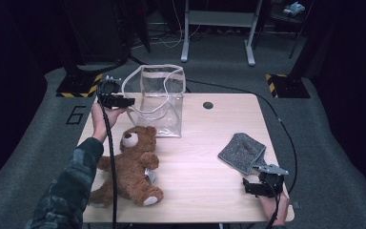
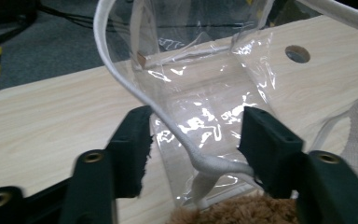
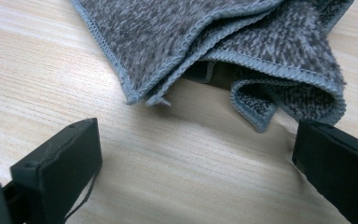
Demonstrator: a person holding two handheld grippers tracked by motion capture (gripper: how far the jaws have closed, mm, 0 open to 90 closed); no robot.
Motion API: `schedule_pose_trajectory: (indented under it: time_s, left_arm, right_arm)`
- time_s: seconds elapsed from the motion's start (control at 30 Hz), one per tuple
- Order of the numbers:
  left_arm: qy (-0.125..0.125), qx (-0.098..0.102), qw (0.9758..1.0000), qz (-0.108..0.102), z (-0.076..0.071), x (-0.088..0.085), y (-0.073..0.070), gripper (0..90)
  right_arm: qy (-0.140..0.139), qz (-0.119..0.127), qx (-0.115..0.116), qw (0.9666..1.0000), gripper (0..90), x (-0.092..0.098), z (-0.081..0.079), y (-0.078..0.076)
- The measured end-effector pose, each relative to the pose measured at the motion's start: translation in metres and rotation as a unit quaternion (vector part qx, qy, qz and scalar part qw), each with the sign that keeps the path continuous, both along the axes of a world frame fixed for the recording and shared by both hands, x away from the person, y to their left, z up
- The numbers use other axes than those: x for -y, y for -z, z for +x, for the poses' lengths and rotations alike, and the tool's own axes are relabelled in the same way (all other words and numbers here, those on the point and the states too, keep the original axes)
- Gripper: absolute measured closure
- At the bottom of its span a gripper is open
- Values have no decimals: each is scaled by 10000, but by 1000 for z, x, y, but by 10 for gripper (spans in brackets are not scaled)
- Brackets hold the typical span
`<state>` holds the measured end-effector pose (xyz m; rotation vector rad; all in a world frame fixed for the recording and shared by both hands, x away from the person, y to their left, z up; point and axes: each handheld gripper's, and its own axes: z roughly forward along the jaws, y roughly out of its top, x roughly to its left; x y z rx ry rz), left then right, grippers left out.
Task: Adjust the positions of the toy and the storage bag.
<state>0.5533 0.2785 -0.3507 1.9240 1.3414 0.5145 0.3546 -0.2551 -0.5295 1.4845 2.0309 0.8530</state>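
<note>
A clear plastic bag [image 1: 161,102] with white trim stands upright at the table's back left. My left gripper [image 1: 127,101] is at its left side. In the left gripper view the bag's white handle strap [image 2: 168,119] runs between the spread jaws of my left gripper [image 2: 196,126] and rests against the right one; the pads do not press on it. A brown teddy bear [image 1: 132,164] lies on its back in front of the bag, and its fur [image 2: 233,212] shows just below the jaws. My right gripper [image 1: 263,178] stands open at the front right, just short of a crumpled grey cloth [image 3: 242,42].
The light wooden table [image 1: 205,138] has a round cable hole [image 1: 208,105] behind its middle. A cable [image 1: 286,133] trails along the right edge. A desk frame [image 1: 218,28] stands on the grey carpet beyond the table.
</note>
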Motion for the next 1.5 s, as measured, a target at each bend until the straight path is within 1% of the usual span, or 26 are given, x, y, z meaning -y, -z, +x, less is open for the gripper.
schedule_pose_trajectory:
  time_s: [0.17, 0.23, 0.3, 0.37, 0.4, 0.47, 0.5, 0.53, 0.57, 0.6, 0.63, 0.73, 0.77, 0.83, 0.93, 1.0, 1.07, 1.23, 1.5]
  left_arm:
    - [164, -54, 9998, 37, 3, 10, 5, 569]
    - [204, -64, 9998, -3, 4, 14, 6, 590]
    - [258, -80, 9996, 46, 5, 17, 7, 598]
    - [251, -69, 9997, -27, 6, 21, 8, 605]
    - [286, -108, 9995, 9, 7, 22, 7, 608]
    - [303, -130, 9994, -47, 8, 24, 8, 608]
    - [286, -132, 9994, -136, 8, 26, 8, 607]
    - [330, -152, 9993, -113, 8, 27, 8, 604]
    - [312, -152, 9992, -193, 8, 30, 9, 600]
    - [337, -169, 9991, -212, 8, 31, 9, 600]
    - [342, -170, 9989, -274, 8, 33, 9, 597]
    - [406, -203, 9984, -347, 7, 36, 10, 599]
    - [453, -216, 9982, -331, 7, 36, 10, 603]
    - [469, -227, 9977, -435, 7, 39, 11, 608]
    - [541, -266, 9969, -514, 7, 42, 11, 615]
    - [587, -277, 9967, -487, 6, 45, 11, 614]
    - [636, -286, 9962, -530, 5, 49, 11, 613]
    - [773, -275, 9954, -484, 3, 59, 11, 609]
    - [925, -249, 9946, -411, 1, 74, 12, 606]
  right_arm:
    - [-7, -3, 7, 10000, 6, 0, 0, 0]
    - [-7, -4, 4, 10000, 7, 0, 0, 0]
    - [-10, -5, -2, 10000, 7, 0, 0, 0]
    - [-9, -3, 0, 10000, 7, 0, 0, 0]
    - [-9, -3, 4, 10000, 7, 0, 0, 0]
    - [-12, -6, 3, 10000, 7, 0, 0, 0]
    - [-10, -12, 2, 10000, 8, 0, 0, 0]
    - [-10, -11, 0, 10000, 7, 0, 0, 0]
    - [-12, -7, 3, 10000, 7, 0, 0, 0]
    - [-12, -12, 1, 10000, 8, 0, 0, 0]
    - [-12, -13, 0, 10000, 8, 0, 0, 0]
    - [-16, -4, 2, 10000, 9, 0, 0, 0]
    - [-15, -3, 7, 10000, 10, 0, 0, 0]
    - [-16, 1, 14, 10000, 10, 0, 0, 0]
    - [-17, 0, 11, 10000, 10, 0, 0, 0]
    - [-16, 1, 8, 10000, 10, 0, 0, 0]
    - [-14, 1, 11, 10000, 10, 0, 0, 0]
    - [-15, 1, 11, 10000, 10, 0, 0, 0]
    - [-15, 6, 6, 10000, 10, 0, 0, 0]
